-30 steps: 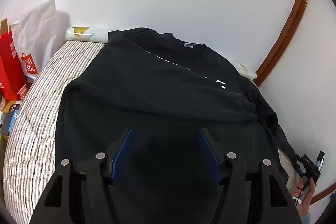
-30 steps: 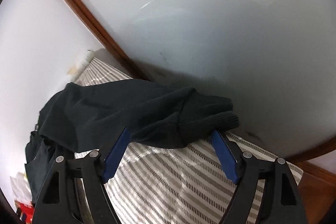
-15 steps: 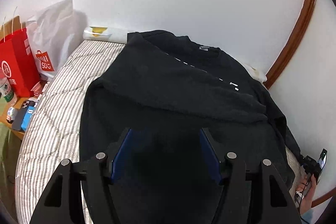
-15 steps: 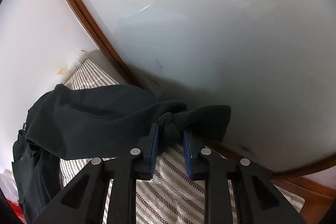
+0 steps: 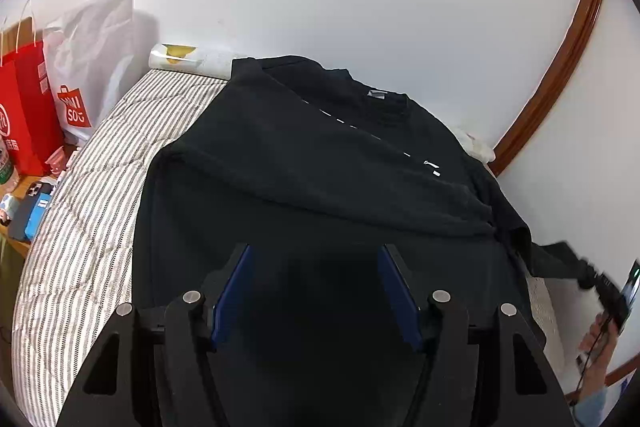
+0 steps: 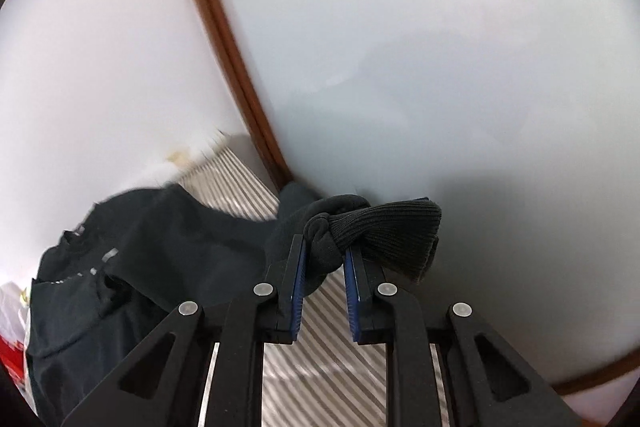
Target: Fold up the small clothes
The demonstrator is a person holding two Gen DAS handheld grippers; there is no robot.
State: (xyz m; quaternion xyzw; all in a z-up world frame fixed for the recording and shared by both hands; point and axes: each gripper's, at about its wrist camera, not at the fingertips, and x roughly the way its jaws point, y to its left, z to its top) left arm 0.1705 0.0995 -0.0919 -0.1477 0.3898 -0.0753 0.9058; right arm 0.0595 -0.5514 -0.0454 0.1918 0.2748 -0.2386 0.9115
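A black sweatshirt (image 5: pixel 320 187) lies spread on a striped bed (image 5: pixel 92 211), collar toward the wall, one sleeve folded across its chest. My left gripper (image 5: pixel 314 291) is open and empty above the sweatshirt's lower part. My right gripper (image 6: pixel 325 251) is shut on the ribbed cuff of the sleeve (image 6: pixel 384 231) and holds it lifted off the bed, near the wall. In the left wrist view the right gripper (image 5: pixel 600 283) shows at the far right with the sleeve (image 5: pixel 552 259) stretched toward it. The sweatshirt's body (image 6: pixel 140 247) shows at the left of the right wrist view.
White walls with a brown wooden trim (image 5: pixel 560 59) close in the bed's far and right sides. A red bag (image 5: pixel 24 107) and a white shopping bag (image 5: pixel 88 67) stand at the left. A rolled item (image 5: pixel 188 57) lies against the far wall. Phones (image 5: pixel 32 203) lie on a side surface.
My right gripper shut on the sleeve cuff and lifted it up off the bed. My left gripper, open, drew back a little from the sweatshirt.
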